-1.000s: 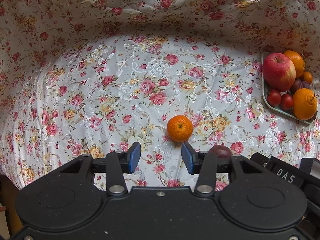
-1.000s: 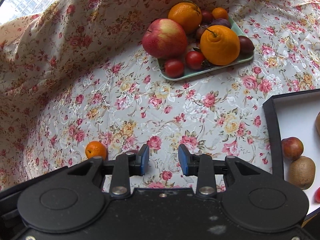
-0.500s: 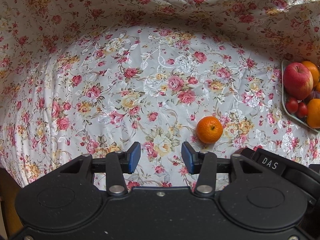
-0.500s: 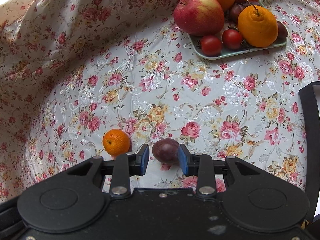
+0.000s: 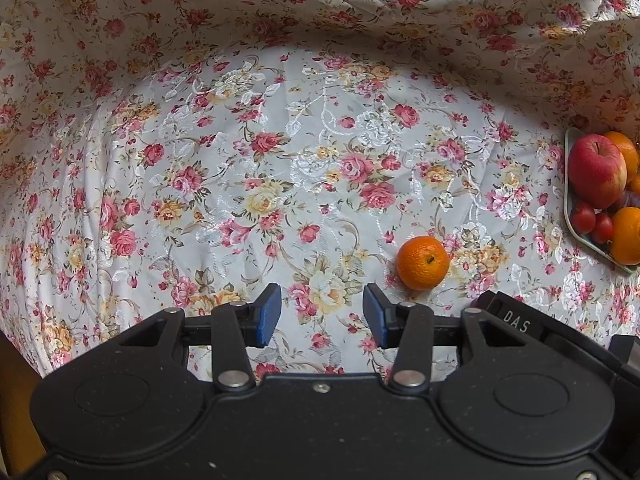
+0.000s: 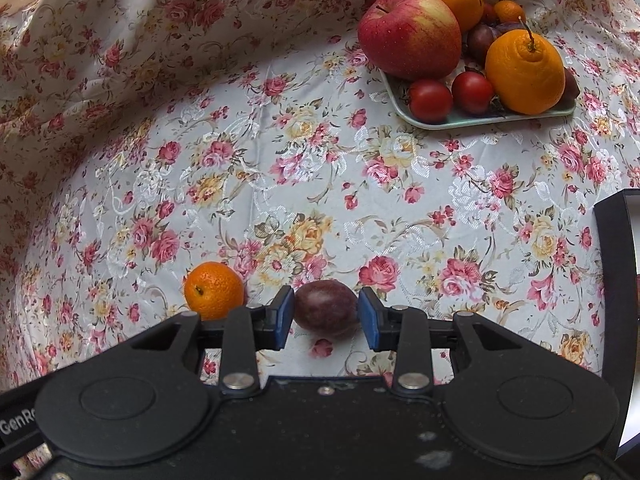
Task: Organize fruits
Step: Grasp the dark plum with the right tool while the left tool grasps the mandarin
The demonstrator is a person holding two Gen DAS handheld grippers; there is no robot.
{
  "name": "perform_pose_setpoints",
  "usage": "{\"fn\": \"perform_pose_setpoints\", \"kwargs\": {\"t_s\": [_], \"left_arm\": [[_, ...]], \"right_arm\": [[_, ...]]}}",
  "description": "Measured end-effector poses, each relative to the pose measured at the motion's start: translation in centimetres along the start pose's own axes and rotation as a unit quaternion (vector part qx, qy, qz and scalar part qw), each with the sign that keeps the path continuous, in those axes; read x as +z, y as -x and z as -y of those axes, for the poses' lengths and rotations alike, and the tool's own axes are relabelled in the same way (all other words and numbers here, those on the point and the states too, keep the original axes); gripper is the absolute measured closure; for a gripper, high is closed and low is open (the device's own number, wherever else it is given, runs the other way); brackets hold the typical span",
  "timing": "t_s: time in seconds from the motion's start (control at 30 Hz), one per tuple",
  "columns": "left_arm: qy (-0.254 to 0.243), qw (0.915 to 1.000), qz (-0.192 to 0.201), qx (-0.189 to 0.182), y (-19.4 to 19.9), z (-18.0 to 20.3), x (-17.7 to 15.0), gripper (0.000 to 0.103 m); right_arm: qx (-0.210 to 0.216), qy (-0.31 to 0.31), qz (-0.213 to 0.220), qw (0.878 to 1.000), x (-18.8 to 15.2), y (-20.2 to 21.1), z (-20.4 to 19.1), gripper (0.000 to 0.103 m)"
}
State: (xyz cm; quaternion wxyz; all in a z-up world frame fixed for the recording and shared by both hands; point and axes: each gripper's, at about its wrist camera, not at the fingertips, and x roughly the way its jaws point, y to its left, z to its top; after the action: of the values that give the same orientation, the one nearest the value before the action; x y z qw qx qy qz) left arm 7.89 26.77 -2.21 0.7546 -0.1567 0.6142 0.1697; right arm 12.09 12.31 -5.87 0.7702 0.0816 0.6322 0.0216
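Note:
A dark purple plum lies on the floral cloth between the blue pads of my right gripper. The jaws stand open around it, close to its sides. A small mandarin lies just left of the right gripper; it also shows in the left wrist view, ahead and to the right of my left gripper, which is open and empty. A pale green tray at the far right holds a red apple, oranges, tomatoes and plums.
A black box with a white inside stands at the right edge of the right wrist view. The floral cloth rises in folds behind and to the left. The green tray sits at the right edge of the left view.
My right gripper has moved forward and left so the plum now sits between its pads. My left gripper has swung left, and the mandarin now lies to its right.

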Motion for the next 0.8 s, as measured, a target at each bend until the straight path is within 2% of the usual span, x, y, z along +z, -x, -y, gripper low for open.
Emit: {"fn": "perform_pose_setpoints", "kwargs": {"t_s": [0.23, 0.33, 0.4, 0.53, 0.67, 0.8], "left_arm": [[-0.005, 1.0, -0.003, 0.006, -0.5, 0.3, 0.0, 0.049], [-0.01, 0.9999, -0.001, 0.004, -0.5, 0.6, -0.1, 0.049], [-0.015, 0.9999, 0.002, 0.003, -0.6, 0.8, -0.1, 0.049], [-0.021, 0.9997, 0.011, 0.003, -0.7, 1.4, -0.2, 0.049], [-0.025, 0.9994, 0.018, -0.014, -0.9, 2.3, -0.3, 0.049], [-0.028, 0.999, 0.023, -0.027, -1.1, 3.3, 0.0, 0.048]], "right_arm": [[-0.015, -0.001, -0.022, 1.0, -0.1, -1.0, -0.1, 0.057], [-0.02, -0.006, -0.044, 0.999, -0.3, -2.1, 0.3, 0.064], [-0.02, -0.009, -0.043, 0.999, -0.4, -2.0, 0.4, 0.065], [-0.017, -0.012, -0.048, 0.999, -0.5, -1.5, 0.9, 0.065], [-0.013, -0.033, -0.066, 0.997, -0.4, -1.4, 2.1, 0.066], [-0.009, -0.048, -0.062, 0.997, -0.1, -0.4, 3.5, 0.066]]}}
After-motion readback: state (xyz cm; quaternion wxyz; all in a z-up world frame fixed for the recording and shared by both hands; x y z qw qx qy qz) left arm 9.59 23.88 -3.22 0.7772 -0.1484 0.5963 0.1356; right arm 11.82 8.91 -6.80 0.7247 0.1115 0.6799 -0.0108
